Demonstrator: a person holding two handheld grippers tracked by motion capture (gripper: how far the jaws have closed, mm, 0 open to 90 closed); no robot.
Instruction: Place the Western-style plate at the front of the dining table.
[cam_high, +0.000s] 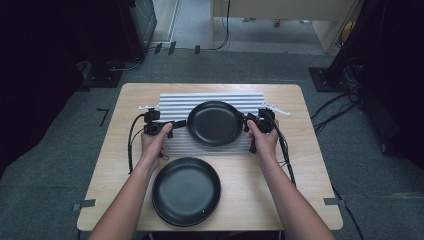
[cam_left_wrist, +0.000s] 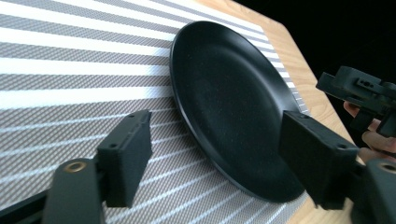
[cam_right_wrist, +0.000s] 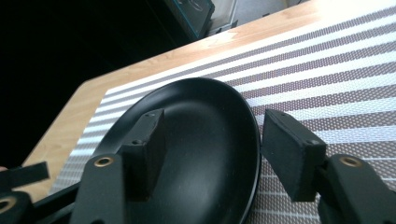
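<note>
Fingers of the left gripper (cam_high: 179, 123) and right gripper (cam_high: 246, 122) stand spread, straddling opposite rims of the black plate (cam_high: 214, 123) resting on the striped placemat (cam_high: 172, 104), so a careless withdrawal could snag a rim and drag it askew.

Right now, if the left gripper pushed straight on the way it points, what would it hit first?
Most likely the near rim of the black plate on the striped mat; the left gripper is open, its jaws straddling that edge.
</note>
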